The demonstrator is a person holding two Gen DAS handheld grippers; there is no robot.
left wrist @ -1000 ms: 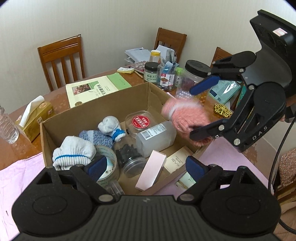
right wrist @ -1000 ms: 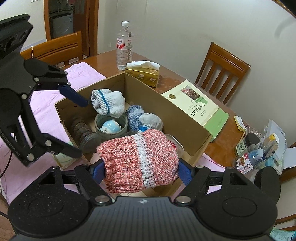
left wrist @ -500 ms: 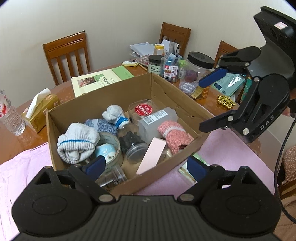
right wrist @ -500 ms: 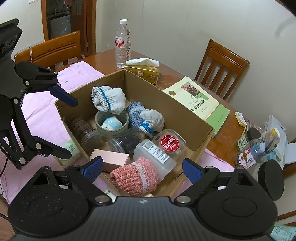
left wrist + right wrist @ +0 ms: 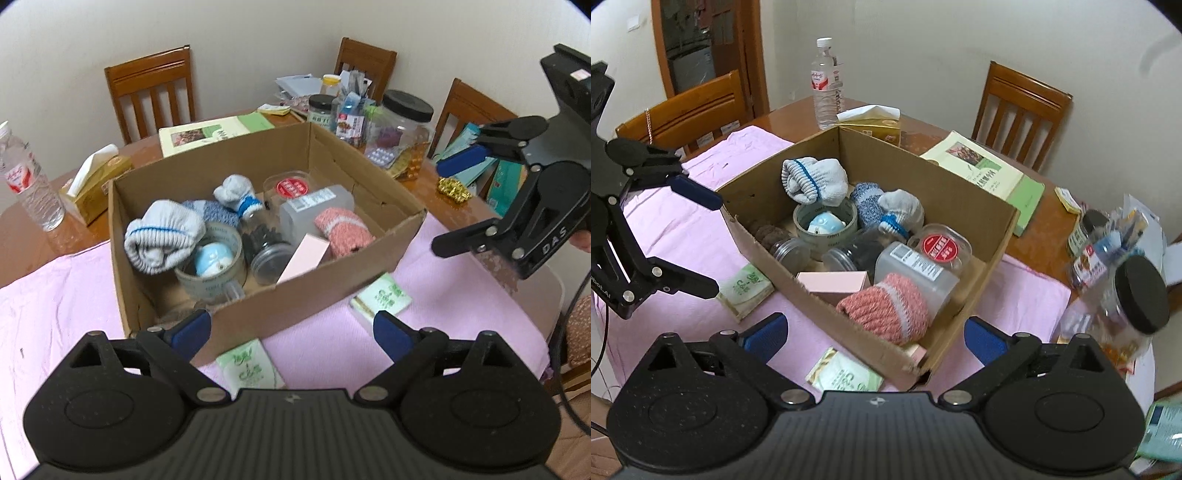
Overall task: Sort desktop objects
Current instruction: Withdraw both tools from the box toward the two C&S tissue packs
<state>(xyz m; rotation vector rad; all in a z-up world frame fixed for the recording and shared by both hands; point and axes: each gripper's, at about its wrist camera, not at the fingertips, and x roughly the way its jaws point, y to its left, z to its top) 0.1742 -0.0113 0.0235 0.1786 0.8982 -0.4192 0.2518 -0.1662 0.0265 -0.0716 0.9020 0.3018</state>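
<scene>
Pink knitted roll [image 5: 886,312] lies inside the cardboard box [image 5: 960,206], in its near corner in the right wrist view, touching the translucent container [image 5: 916,266] and the pink carton [image 5: 833,282]. Right gripper [image 5: 873,334] hangs released above that corner, fingers spread, holding nothing. Left gripper [image 5: 291,332] is likewise spread wide and unloaded, above the box's near wall. Box contents sit below the rim. Two green tissue packs [image 5: 746,290] lie on the pink cloth [image 5: 683,229] beside the box. At 2 o'clock, jars [image 5: 1134,295] crowd the wooden table [image 5: 1034,243].
</scene>
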